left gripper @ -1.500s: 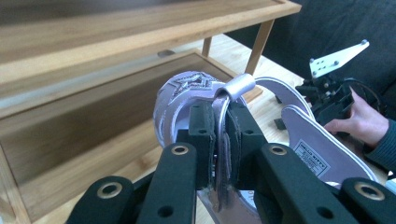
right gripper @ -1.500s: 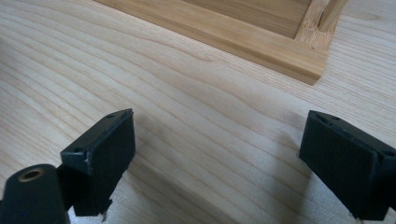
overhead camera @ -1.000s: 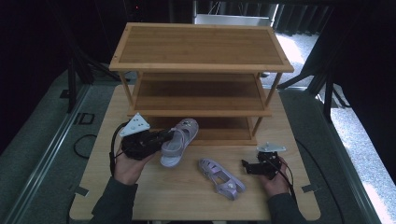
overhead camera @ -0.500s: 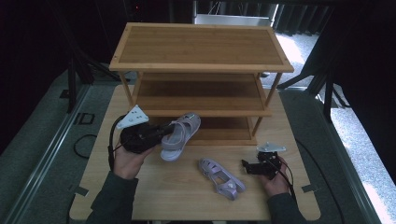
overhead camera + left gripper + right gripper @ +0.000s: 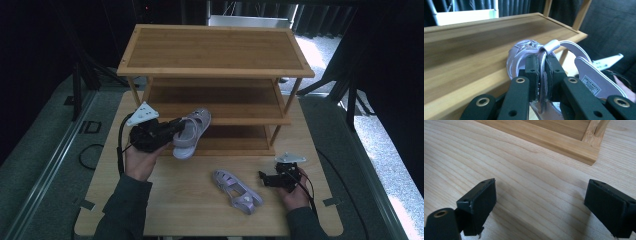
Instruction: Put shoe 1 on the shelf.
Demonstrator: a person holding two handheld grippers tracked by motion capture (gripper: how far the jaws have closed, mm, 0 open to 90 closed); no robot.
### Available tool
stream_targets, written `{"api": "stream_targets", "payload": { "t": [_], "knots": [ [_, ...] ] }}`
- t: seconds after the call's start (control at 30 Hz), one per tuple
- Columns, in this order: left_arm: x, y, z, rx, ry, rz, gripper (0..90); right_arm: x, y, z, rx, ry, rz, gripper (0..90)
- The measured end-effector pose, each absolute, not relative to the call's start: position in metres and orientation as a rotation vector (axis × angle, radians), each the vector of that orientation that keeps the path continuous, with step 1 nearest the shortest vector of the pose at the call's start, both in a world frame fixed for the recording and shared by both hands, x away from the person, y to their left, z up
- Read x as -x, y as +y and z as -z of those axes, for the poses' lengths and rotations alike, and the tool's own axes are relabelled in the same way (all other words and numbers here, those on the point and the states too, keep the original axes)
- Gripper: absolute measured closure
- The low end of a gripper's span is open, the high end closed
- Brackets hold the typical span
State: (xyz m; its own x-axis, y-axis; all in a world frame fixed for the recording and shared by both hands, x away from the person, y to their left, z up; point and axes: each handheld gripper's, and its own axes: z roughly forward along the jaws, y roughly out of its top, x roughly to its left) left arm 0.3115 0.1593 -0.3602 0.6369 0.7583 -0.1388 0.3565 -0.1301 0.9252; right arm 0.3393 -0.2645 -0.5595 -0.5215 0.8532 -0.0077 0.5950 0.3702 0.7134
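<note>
My left gripper [image 5: 171, 131] is shut on the heel strap of a lilac sandal [image 5: 192, 132] and holds it in the air in front of the wooden three-tier rack [image 5: 215, 50], about level with the middle shelf [image 5: 215, 100]. In the left gripper view the jaws pinch the strap [image 5: 542, 67], and the sandal's toe [image 5: 524, 48] points at a shelf edge [image 5: 474, 75]. The matching sandal [image 5: 237, 191] lies flat on the table, front centre. My right gripper [image 5: 264, 179] rests just right of it, open, with only bare table between its pads [image 5: 477, 205].
The rack stands at the back of the wooden table [image 5: 190, 210], and its bottom rail [image 5: 554, 140] lies ahead of the right gripper. A cable [image 5: 120, 145] trails from the left gripper. Dark floor surrounds the table.
The left gripper has lifted the sandal off the table and carried it up toward the rack's middle shelf. The right gripper and the other sandal have stayed put.
</note>
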Motion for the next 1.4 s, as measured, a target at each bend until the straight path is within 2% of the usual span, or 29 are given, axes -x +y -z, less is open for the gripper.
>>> {"api": "stream_targets", "payload": {
  "t": [1.4],
  "knots": [
    [-0.391, 0.122, 0.368, -1.655, 1.056, -0.684, 82.5, -0.339, -0.265, 0.559, -1.262, 2.259, -0.943, 10.0]
  ]
}}
